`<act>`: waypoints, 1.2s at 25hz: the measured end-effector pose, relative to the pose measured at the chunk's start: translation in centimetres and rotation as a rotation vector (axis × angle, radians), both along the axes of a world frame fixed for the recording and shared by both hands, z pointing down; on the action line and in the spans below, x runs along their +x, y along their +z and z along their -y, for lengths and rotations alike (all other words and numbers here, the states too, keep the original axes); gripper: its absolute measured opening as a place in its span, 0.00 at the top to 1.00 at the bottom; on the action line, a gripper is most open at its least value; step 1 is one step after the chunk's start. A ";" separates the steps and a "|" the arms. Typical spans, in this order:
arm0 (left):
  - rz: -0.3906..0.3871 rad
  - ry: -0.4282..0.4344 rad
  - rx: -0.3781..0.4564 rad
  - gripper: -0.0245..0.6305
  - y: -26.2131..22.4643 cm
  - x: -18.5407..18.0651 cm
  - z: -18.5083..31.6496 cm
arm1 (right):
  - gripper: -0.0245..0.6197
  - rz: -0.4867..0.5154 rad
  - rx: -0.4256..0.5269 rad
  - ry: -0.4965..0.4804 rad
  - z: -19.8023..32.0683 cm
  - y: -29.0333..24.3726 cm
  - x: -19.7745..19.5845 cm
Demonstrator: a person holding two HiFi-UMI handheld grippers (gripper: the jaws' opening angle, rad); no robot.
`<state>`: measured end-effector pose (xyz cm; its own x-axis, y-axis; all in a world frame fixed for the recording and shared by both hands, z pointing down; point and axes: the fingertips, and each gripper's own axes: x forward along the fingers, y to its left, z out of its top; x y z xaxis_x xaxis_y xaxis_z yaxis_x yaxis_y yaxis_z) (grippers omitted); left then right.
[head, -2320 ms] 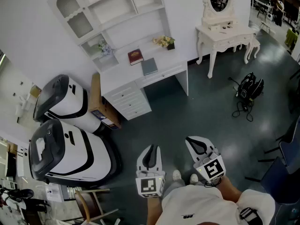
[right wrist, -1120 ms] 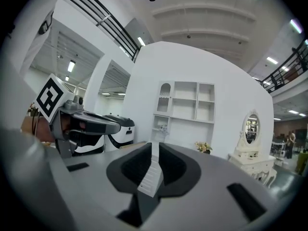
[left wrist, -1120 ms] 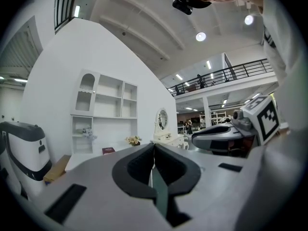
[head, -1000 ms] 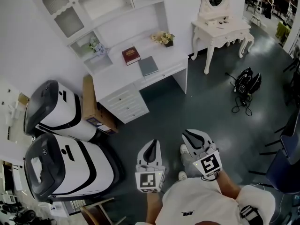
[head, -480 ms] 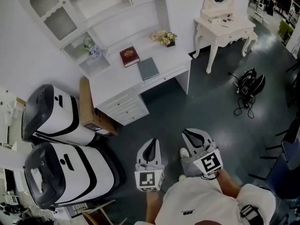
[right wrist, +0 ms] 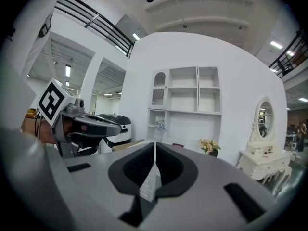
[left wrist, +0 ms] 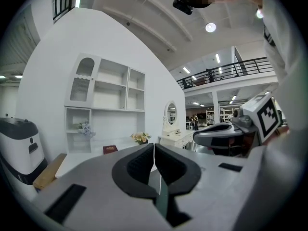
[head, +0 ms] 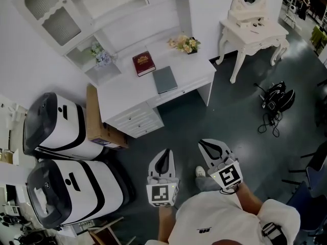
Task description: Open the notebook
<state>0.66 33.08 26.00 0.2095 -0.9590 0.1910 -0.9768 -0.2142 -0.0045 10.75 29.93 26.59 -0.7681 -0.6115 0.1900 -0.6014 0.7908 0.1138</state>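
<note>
You've stepped nearer the bench [head: 134, 97], where the grey notebook [head: 165, 79], seemingly your target, lies shut; left tongs [head: 164, 157] and right tongs [head: 206, 146] clenched, empty, well short.

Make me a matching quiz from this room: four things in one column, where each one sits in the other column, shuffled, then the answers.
1 red book
2 grey notebook
3 black bag
4 cardboard box

A on the open floor, away from the desk
B near the desk's front edge
C on the floor beside the desk's drawers
D on the desk, nearer the shelves

Pairs: 1-D, 2-B, 3-A, 4-C
</note>
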 end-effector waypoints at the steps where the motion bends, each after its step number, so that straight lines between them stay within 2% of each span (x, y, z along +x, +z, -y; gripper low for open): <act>1: 0.001 -0.003 -0.001 0.96 0.0 0.0 0.8 | 0.95 0.005 -0.002 -0.005 0.8 0.0 0.0; 15: 0.000 -0.056 -0.034 0.96 0.3 0.1 7.7 | 0.97 0.047 -0.024 -0.064 8.2 -0.2 -0.3; 30: -0.029 -0.042 -0.038 0.96 1.5 -3.1 14.6 | 0.97 0.052 -0.028 -0.055 14.6 0.8 -3.2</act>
